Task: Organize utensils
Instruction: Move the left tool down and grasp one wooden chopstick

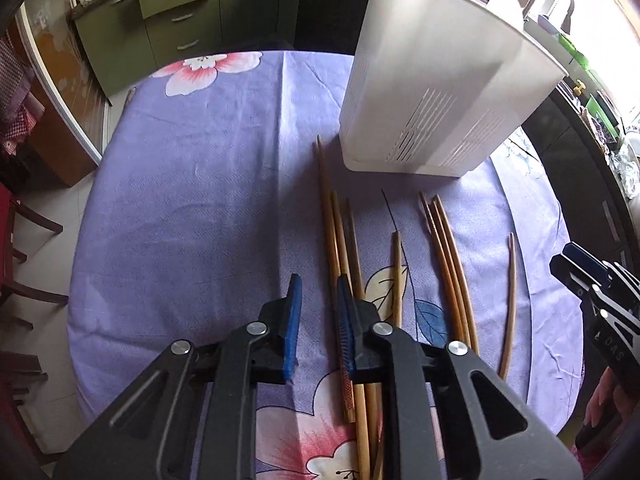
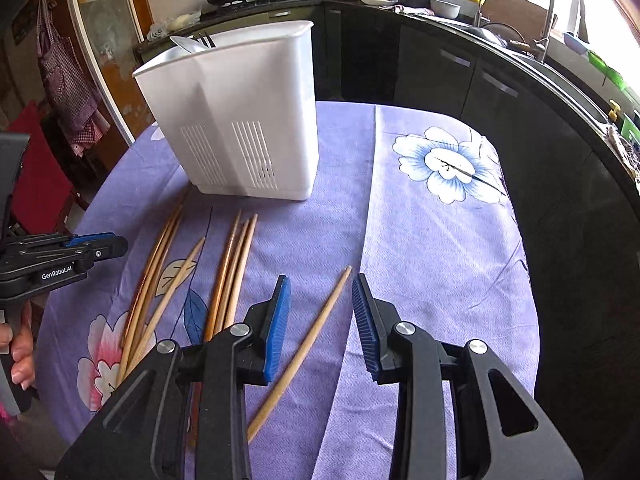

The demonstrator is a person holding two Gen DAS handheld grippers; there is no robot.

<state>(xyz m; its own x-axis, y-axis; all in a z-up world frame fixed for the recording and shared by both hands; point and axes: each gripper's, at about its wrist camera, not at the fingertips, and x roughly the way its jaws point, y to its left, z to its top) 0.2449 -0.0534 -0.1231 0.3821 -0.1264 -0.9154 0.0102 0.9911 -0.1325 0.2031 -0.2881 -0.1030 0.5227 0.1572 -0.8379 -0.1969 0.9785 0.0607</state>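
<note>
Several wooden chopsticks (image 1: 452,272) lie loose on the purple flowered tablecloth (image 1: 192,184) in front of a white slotted utensil holder (image 1: 432,92). My left gripper (image 1: 318,292) is open and empty, just left of the leftmost chopstick bunch (image 1: 332,232). My right gripper (image 2: 320,292) is open and empty above a single chopstick (image 2: 312,340) that lies between its fingers. The holder (image 2: 240,120) has a spoon and a fork (image 2: 200,42) standing in it. The left gripper shows at the left edge of the right wrist view (image 2: 100,246). The right gripper shows at the right edge of the left wrist view (image 1: 580,272).
The round table's edge (image 2: 520,240) drops off to the right beside dark kitchen cabinets (image 2: 480,80) and a sink with a tap (image 2: 560,12). Green drawers (image 1: 172,20) stand behind the table. A red chair (image 1: 16,260) is at the left.
</note>
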